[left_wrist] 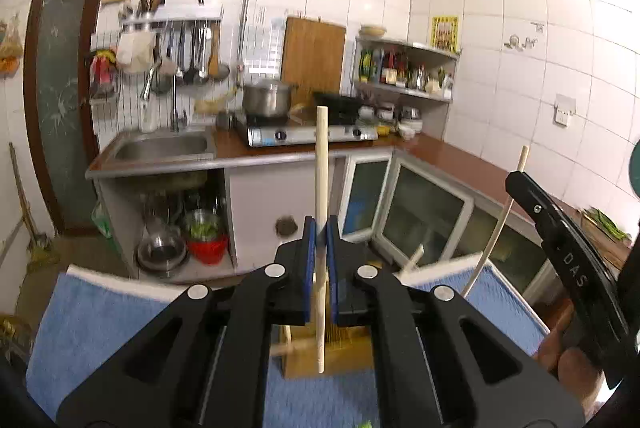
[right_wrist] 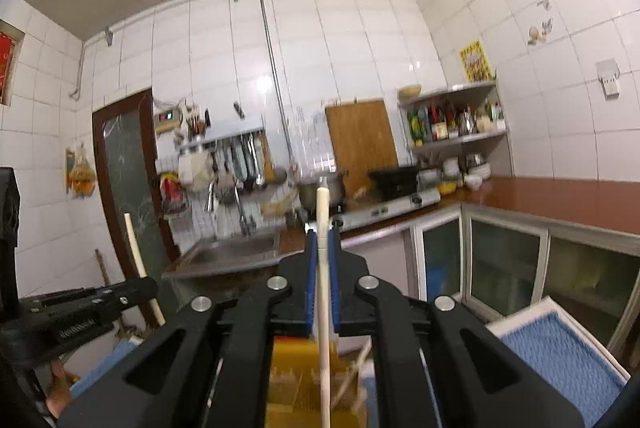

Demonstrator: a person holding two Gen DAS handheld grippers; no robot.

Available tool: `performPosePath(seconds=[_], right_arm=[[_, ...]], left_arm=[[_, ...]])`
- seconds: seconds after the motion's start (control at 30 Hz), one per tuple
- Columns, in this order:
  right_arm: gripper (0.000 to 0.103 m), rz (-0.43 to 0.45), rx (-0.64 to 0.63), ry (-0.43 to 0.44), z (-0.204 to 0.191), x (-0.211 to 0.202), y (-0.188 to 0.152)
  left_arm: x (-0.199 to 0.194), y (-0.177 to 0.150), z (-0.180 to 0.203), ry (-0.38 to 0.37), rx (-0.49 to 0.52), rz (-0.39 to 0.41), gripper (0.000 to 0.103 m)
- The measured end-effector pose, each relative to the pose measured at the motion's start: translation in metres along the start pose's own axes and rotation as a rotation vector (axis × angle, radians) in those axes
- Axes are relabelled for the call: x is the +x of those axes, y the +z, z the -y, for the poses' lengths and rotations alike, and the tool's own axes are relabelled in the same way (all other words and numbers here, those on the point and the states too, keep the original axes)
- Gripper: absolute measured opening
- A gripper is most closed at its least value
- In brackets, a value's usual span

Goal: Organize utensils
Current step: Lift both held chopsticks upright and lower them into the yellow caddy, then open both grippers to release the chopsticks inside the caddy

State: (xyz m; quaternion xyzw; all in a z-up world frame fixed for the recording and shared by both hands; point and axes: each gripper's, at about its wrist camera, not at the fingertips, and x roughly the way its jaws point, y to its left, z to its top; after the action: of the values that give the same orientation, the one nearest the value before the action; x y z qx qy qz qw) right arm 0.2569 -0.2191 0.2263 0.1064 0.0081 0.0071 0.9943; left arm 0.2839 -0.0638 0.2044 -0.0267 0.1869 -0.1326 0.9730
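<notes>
My left gripper [left_wrist: 320, 232] is shut on a pale wooden chopstick [left_wrist: 322, 168] that stands upright between its blue pads. Below it a wooden utensil box [left_wrist: 344, 352] with more sticks lies on a blue towel [left_wrist: 100, 328]. At the right edge of the left wrist view, the right gripper [left_wrist: 516, 184] carries a second chopstick [left_wrist: 498, 224], tilted. In the right wrist view, my right gripper [right_wrist: 323, 240] is shut on that chopstick [right_wrist: 323, 204], upright, above the yellowish box [right_wrist: 292, 368]. The left gripper [right_wrist: 150, 286] with its stick [right_wrist: 136, 252] shows at the left.
Ahead runs a brown L-shaped counter [left_wrist: 452, 156] with a steel sink [left_wrist: 160, 146], a gas stove [left_wrist: 312, 134] bearing a pot [left_wrist: 266, 98], a cutting board [left_wrist: 314, 56] and a corner shelf [left_wrist: 404, 68]. Glass-door cabinets [left_wrist: 424, 216] stand beneath. A hand [left_wrist: 568, 364] holds the right gripper.
</notes>
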Motion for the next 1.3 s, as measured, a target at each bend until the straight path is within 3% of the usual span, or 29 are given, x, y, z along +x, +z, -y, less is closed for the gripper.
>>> performPosePath(seconds=[0.2, 0.4, 0.67, 0.93, 1.0, 1.03, 1.07, 1.1, 1.13, 1.17, 1.2, 1.3], right_arm=[[0.006, 0.090, -0.013, -0.003, 0.000, 0.024, -0.015], [0.006, 0.069, -0.033, -0.019, 0.008, 0.045, -0.055], [0.006, -0.035, -0.087, -0.030, 0.014, 0.052, -0.094], [0.007, -0.182, -0.112, -0.036, 0.017, 0.051, -0.107], [0.007, -0.213, -0.106, -0.036, 0.018, 0.047, -0.104], [0.007, -0.221, -0.098, -0.039, 0.020, 0.043, -0.100], [0.010, -0.225, -0.091, -0.043, 0.022, 0.040, -0.098], [0.018, -0.228, -0.074, -0.050, 0.024, 0.034, -0.093], [0.043, -0.226, -0.060, -0.054, 0.026, 0.030, -0.089], [0.054, -0.207, -0.034, -0.051, 0.030, 0.019, -0.081], [0.058, -0.199, -0.031, -0.048, 0.030, 0.012, -0.077], [0.059, -0.199, -0.058, -0.064, 0.029, -0.003, -0.065]], left_arm=[[0.045, -0.009, -0.002, 0.021, -0.024, 0.059, 0.004], [0.087, -0.045, -0.011, 0.030, -0.045, 0.026, 0.004], [0.111, -0.077, -0.020, 0.038, -0.029, -0.057, 0.004], [0.114, -0.091, -0.023, 0.014, -0.006, -0.168, 0.006], [0.102, -0.089, -0.023, 0.000, -0.008, -0.169, 0.016], [0.094, -0.087, -0.023, 0.001, -0.011, -0.162, 0.033], [0.084, -0.083, -0.024, 0.011, -0.015, -0.145, 0.043], [0.072, -0.078, -0.024, 0.020, -0.018, -0.120, 0.059], [0.063, -0.074, -0.024, 0.022, -0.020, -0.104, 0.069], [0.054, -0.070, -0.025, 0.017, -0.021, -0.096, 0.072], [0.044, -0.064, -0.027, 0.005, -0.021, -0.094, 0.076], [0.022, -0.056, -0.033, 0.027, -0.023, -0.075, 0.090]])
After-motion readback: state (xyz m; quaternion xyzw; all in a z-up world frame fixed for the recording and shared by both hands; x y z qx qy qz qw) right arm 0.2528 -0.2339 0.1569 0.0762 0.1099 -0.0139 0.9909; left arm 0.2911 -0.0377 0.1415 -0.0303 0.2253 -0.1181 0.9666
